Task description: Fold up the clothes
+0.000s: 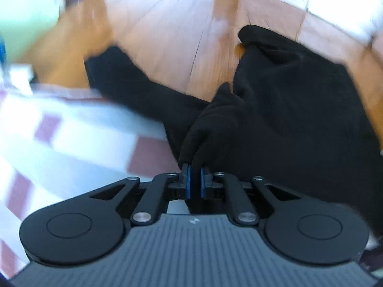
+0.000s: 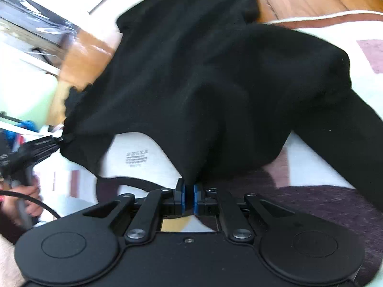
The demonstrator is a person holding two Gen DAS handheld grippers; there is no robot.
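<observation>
A black garment (image 1: 287, 110) hangs lifted between both grippers, over a wooden floor and a pale rug. My left gripper (image 1: 194, 169) is shut on a bunched edge of it. My right gripper (image 2: 189, 186) is shut on another edge of the black garment (image 2: 203, 83), which drapes away toward the left gripper (image 2: 59, 141) at the left of the right wrist view. A sleeve trails down to the right. The white inside of the neck with a printed label (image 2: 137, 156) shows under the cloth.
A pale rug with maroon squares (image 1: 71, 143) lies under the garment, with wooden floor (image 1: 172, 35) beyond. A dark cabinet wrapped in plastic (image 2: 31, 24) and a pale green object (image 1: 24, 12) stand nearby. A hand (image 2: 26, 201) holds the left gripper's handle.
</observation>
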